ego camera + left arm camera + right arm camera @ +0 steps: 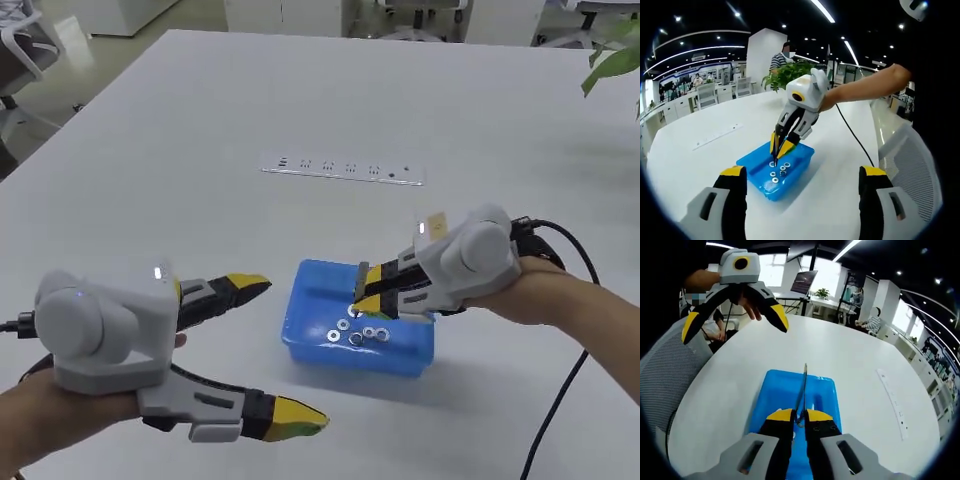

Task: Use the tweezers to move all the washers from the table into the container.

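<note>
Office w/ strip lights (pixel 822 10), mesh chair (pixel 670 372).

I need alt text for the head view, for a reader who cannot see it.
The right claw holds tweezers, tips down in a blue container with several washers. The open left claw hangs beside it over a white table; a power strip lies farther back.

Open tabletop (pixel 450 130) all round the container (pixel 402 358); power strip (pixel 340 168) lies well behind it
</note>
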Demonstrator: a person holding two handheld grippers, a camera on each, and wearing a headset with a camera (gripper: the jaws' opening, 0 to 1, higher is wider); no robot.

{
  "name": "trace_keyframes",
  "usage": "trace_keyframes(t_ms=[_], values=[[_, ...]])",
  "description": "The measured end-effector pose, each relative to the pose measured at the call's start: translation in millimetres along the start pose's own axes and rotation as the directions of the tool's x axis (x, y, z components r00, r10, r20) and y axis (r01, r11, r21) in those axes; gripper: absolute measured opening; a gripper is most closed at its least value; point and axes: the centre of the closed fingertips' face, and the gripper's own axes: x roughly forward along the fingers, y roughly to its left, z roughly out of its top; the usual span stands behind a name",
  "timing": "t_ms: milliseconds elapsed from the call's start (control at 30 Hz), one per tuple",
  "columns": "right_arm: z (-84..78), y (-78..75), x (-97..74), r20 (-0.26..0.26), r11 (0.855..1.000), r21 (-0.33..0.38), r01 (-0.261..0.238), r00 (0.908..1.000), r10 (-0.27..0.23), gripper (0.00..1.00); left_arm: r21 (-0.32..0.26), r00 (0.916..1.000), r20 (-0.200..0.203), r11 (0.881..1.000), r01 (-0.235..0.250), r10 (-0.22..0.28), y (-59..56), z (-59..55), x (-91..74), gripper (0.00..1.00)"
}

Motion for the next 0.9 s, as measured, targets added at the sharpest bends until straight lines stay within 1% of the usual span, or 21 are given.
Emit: trace_keyframes(t_ms=[200, 333, 567, 667, 733, 833, 900], values=[[-7.0, -3.1, 2.5, -0.007, 1.0, 0.011, 0.005, 1.0, -0.005, 0.09, 0.008, 0.9999, -0.006, 1.0, 0.013, -0.013, 2.8, 1.5, 7.2, 0.96], [-10.3, -4.0, 4.7, -0.01, 1.0, 0.02, 0.003, 0.9999, -0.003, 0.09, 0.021, 0.9995, -0.014, 0.999, 0.03, -0.029, 4.8, 3.0, 13.7, 0.93], [-16.7, -2.9, 8.7, -0.02, 1.0, 0.029, -0.008, 0.9998, 0.009, 0.09, 0.043, 0.9984, -0.022, 0.998, 0.053, -0.052, 12.7, 8.5, 26.0, 0.88], [-16.8, -2.7, 8.8, -0.015, 0.999, 0.034, -0.007, 0.9999, 0.008, 0.1, 0.06, 0.9976, -0.023, 0.996, 0.067, -0.066, 16.7, 12.3, 31.7, 0.83], [-17.0, -3.1, 8.9, -0.016, 0.999, 0.037, -0.007, 0.9998, 0.008, 0.1, 0.072, 0.9971, -0.026, 0.995, 0.074, -0.072, 19.3, 13.9, 34.9, 0.79], [-17.3, -2.9, 8.6, -0.019, 1.0, 0.029, -0.009, 0.9998, 0.01, 0.1, 0.085, 0.9956, -0.043, 0.993, 0.087, -0.084, 25.2, 15.0, 41.8, 0.74], [-17.2, -3.0, 8.5, -0.018, 1.0, 0.03, -0.009, 0.9998, 0.01, 0.1, 0.092, 0.9947, -0.041, 0.991, 0.098, -0.095, 28.2, 17.7, 45.8, 0.69]])
